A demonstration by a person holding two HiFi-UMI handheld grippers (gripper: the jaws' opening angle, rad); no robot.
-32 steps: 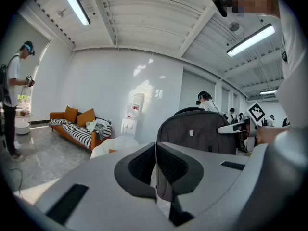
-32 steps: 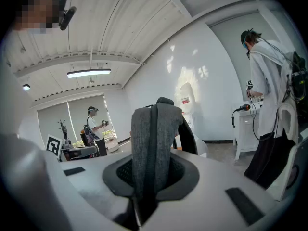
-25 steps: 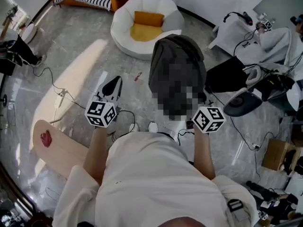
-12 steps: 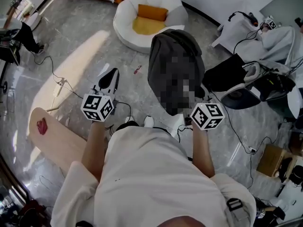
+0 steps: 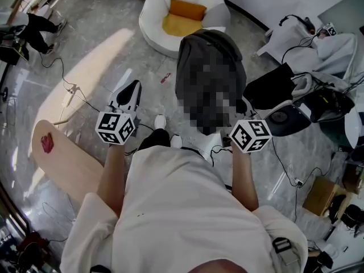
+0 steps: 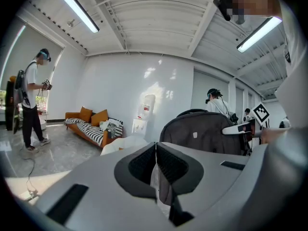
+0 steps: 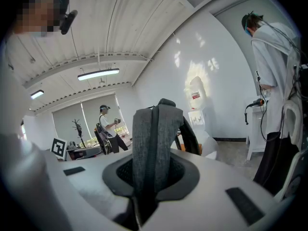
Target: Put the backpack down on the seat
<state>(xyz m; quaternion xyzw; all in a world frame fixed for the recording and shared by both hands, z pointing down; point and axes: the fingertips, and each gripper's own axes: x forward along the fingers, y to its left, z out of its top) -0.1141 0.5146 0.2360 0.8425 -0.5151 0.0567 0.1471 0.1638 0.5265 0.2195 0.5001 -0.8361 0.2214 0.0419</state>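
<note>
Grey marble floor lies beneath. Right claw is clenched on a grey strap of the backpack, which hangs just short of the white seat. Left claw, farther from that seat, is clenched on nothing.

Backpack: dark grey
Seat: white, orange and yellow cushions
Sofa: orange, black-and-white striped throw
Floor: grey marble veining
</note>
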